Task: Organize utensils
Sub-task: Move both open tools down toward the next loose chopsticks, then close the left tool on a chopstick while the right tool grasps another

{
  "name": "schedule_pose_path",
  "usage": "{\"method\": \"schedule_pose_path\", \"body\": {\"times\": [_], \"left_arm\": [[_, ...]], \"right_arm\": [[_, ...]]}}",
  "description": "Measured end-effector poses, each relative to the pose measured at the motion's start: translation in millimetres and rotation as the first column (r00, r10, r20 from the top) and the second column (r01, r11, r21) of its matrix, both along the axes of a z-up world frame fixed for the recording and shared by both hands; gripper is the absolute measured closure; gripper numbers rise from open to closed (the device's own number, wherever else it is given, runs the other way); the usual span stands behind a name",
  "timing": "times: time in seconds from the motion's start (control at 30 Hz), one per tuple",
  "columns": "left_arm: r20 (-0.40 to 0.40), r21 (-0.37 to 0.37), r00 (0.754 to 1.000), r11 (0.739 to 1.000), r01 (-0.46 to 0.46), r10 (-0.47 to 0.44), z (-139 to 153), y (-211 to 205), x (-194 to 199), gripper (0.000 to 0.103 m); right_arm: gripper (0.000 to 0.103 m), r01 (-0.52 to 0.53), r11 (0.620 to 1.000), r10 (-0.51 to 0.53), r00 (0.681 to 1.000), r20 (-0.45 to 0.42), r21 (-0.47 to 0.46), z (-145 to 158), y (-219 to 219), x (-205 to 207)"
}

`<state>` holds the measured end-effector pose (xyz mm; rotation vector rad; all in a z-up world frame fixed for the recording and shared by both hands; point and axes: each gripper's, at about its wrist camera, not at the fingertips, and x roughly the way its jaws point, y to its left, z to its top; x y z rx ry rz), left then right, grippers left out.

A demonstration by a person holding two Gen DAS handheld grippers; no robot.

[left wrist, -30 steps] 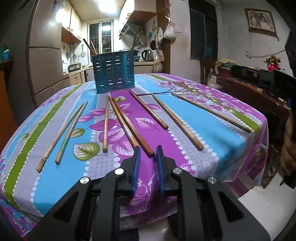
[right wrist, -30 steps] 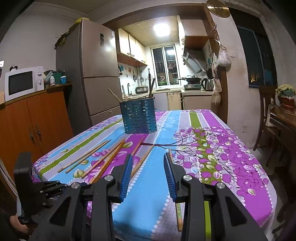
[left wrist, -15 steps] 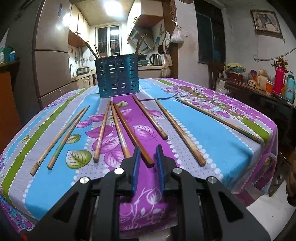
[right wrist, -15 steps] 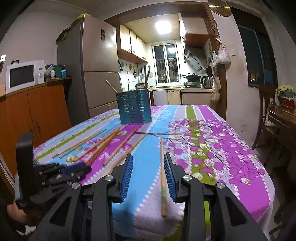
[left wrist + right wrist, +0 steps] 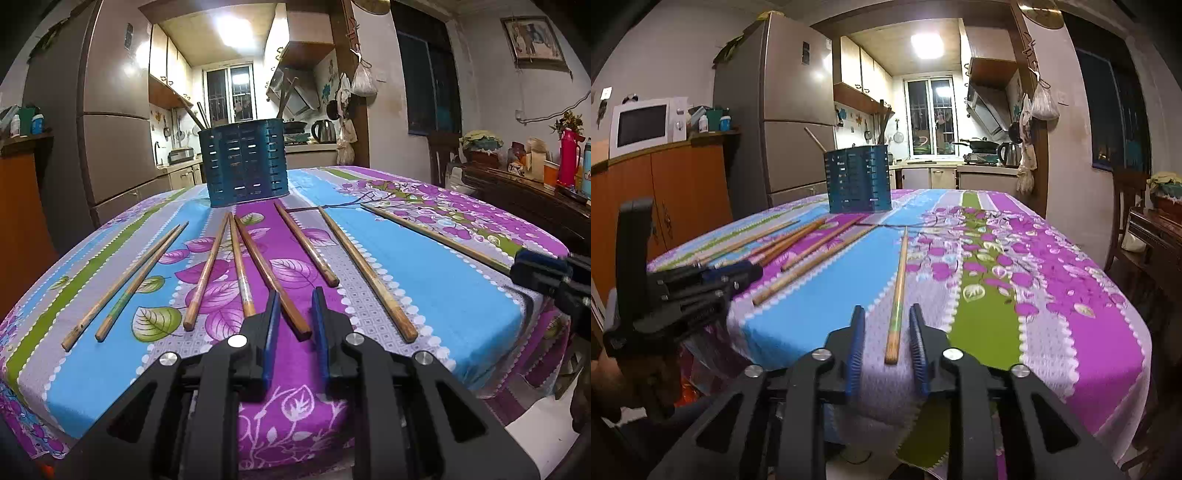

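Grippers frame the near table edge: the left gripper [image 5: 294,295] sits with fingers spread around the near end of a dark chopstick [image 5: 271,278], not visibly pinching it, while the right gripper [image 5: 885,315] is likewise spread around the butt of a lone pale chopstick [image 5: 898,291]. Beyond them, more loose chopsticks [image 5: 207,271] fan across the floral tablecloth [image 5: 443,295]. At the far end stands a blue slotted utensil holder [image 5: 243,164] with a few sticks upright inside. Behind it rises a refrigerator [image 5: 786,110].
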<state>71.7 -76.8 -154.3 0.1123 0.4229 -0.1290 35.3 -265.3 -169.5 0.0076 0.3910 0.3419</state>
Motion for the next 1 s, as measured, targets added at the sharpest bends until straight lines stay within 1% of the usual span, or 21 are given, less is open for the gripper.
{"method": "schedule_pose_path", "body": {"times": [0.07,0.13,0.37,0.4,0.43,0.47,0.63,0.77,0.83,1.0], "left_arm": [[0.006,0.003,1.0,1.0,-0.007,0.007,-1,-1,-1,0.087],[0.012,0.008,1.0,1.0,-0.012,0.012,-1,-2,-1,0.087],[0.025,0.006,1.0,1.0,-0.016,0.015,-3,-2,-2,0.087],[0.023,0.007,1.0,1.0,-0.014,0.014,-3,-2,-1,0.087],[0.022,0.006,1.0,1.0,-0.014,0.014,-3,-1,-1,0.087],[0.02,0.005,1.0,1.0,-0.016,0.016,-2,-1,-2,0.089],[0.019,0.002,1.0,1.0,-0.017,0.017,-2,-1,-3,0.091],[0.013,-0.003,1.0,1.0,-0.014,0.014,-1,0,-4,0.094],[0.018,-0.007,1.0,1.0,-0.013,0.013,3,3,-5,0.096],[0.066,-0.018,0.998,1.0,-0.009,0.01,22,8,-12,0.096]], "right_arm": [[0.085,0.008,1.0,-0.008,1.0,0.02,-0.008,-3,1,-3],[0.086,0.013,1.0,-0.012,0.999,0.038,-0.009,-6,2,-6],[0.087,0.026,1.0,-0.026,0.996,0.09,-0.007,-12,5,-7],[0.088,0.029,1.0,-0.029,0.996,0.09,0.0,-12,4,-7],[0.094,0.038,0.999,-0.038,0.995,0.09,0.007,-12,3,-7],[0.095,0.041,0.999,-0.042,0.995,0.09,0.011,-12,2,-7],[0.095,0.055,0.998,-0.058,0.994,0.088,0.032,-10,0,-8],[0.095,0.068,0.997,-0.071,0.993,0.097,0.031,-3,-5,-11],[0.095,0.072,0.997,-0.074,0.991,0.11,0.022,7,-7,-13],[0.095,0.071,0.997,-0.068,0.983,0.168,-0.007,38,-9,-20]]}}
